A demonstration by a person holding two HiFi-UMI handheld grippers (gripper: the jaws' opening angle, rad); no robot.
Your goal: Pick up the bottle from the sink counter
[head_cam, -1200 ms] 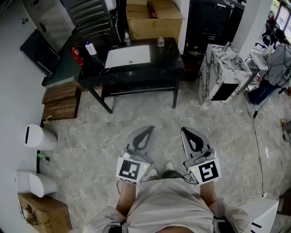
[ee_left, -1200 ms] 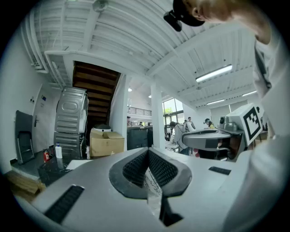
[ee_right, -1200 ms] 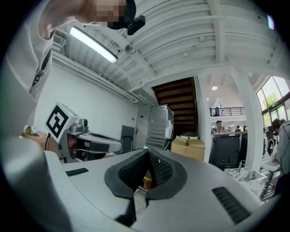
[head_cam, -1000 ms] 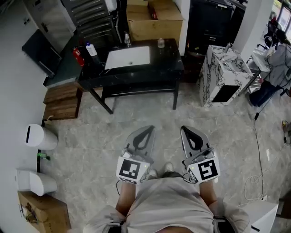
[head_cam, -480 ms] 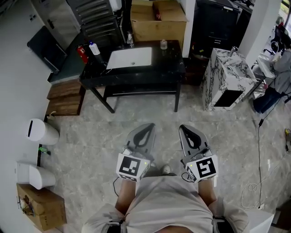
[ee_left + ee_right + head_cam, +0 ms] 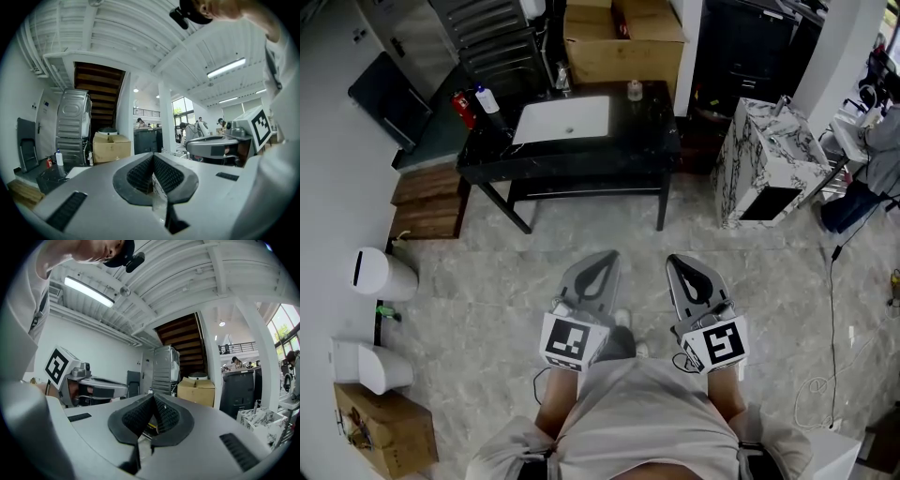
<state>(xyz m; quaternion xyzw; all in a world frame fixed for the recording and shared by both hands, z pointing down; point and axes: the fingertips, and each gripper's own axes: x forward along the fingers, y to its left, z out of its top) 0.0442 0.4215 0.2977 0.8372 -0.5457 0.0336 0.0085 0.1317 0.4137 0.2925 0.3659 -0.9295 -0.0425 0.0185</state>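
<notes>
The bottle, white with a blue cap, stands at the far left end of the counter, left of the sink. It is untouched. The left gripper and right gripper are held level over the floor, well apart from the counter. Both have their jaws clenched on nothing. Approach, jaw opening and grasp all remain.

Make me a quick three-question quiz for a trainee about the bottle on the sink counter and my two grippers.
1. Fill in: the jaws of the left gripper and the right gripper are both ____.
2. True or false: the left gripper is holding the blue-capped bottle.
3. In the head view, the bottle stands at which end of the sink counter? A left, B right.
Key: 1 shut; 2 false; 3 A.
</notes>
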